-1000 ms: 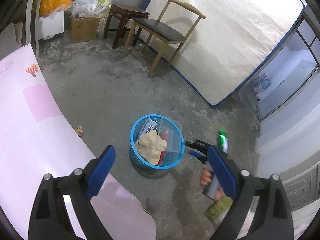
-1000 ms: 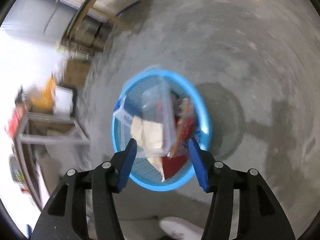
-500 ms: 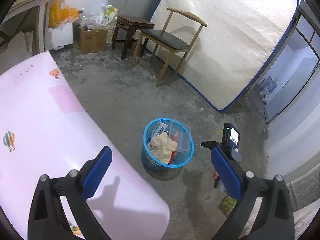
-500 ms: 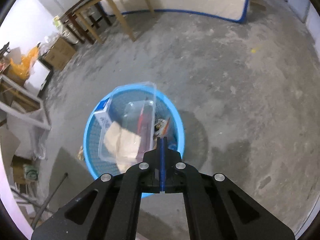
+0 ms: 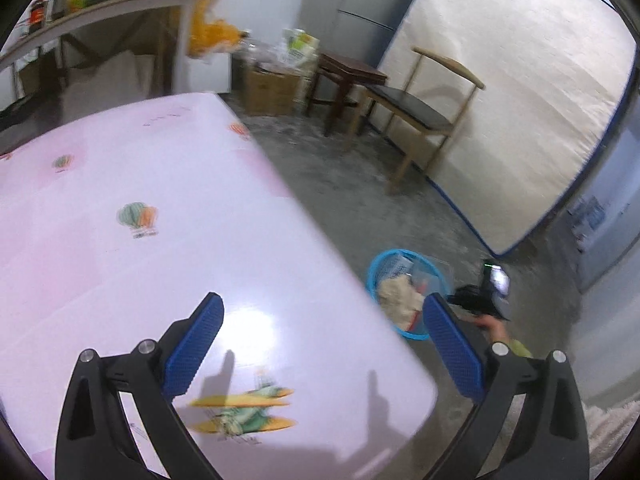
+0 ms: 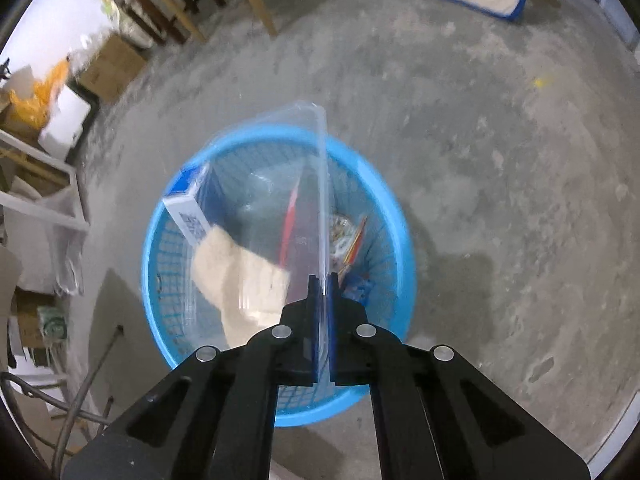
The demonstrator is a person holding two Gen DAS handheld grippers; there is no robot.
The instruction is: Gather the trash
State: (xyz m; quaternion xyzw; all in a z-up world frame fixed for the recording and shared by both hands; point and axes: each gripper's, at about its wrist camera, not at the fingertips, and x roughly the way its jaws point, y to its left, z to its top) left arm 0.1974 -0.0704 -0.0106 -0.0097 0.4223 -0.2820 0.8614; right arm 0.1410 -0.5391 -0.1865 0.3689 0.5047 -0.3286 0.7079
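Left gripper point(image 5: 322, 344) lower centre, jaws spread wide and empty over the pink table point(image 5: 168, 208), likely idle; right gripper point(image 6: 321, 286) lower centre, jaws pinched on the rim of a clear plastic container point(image 6: 280, 184), upright over the blue basket point(image 6: 400, 248), seemingly repositioning it among the trash.

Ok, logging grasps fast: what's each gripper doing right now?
Left gripper: open, holding nothing.
Right gripper: shut on the clear plastic container.

No wording can be read anywhere; a code pattern is seen on the white-and-blue box point(image 6: 188, 216) in the basket point(image 6: 384, 208), its print too blurred to make out.
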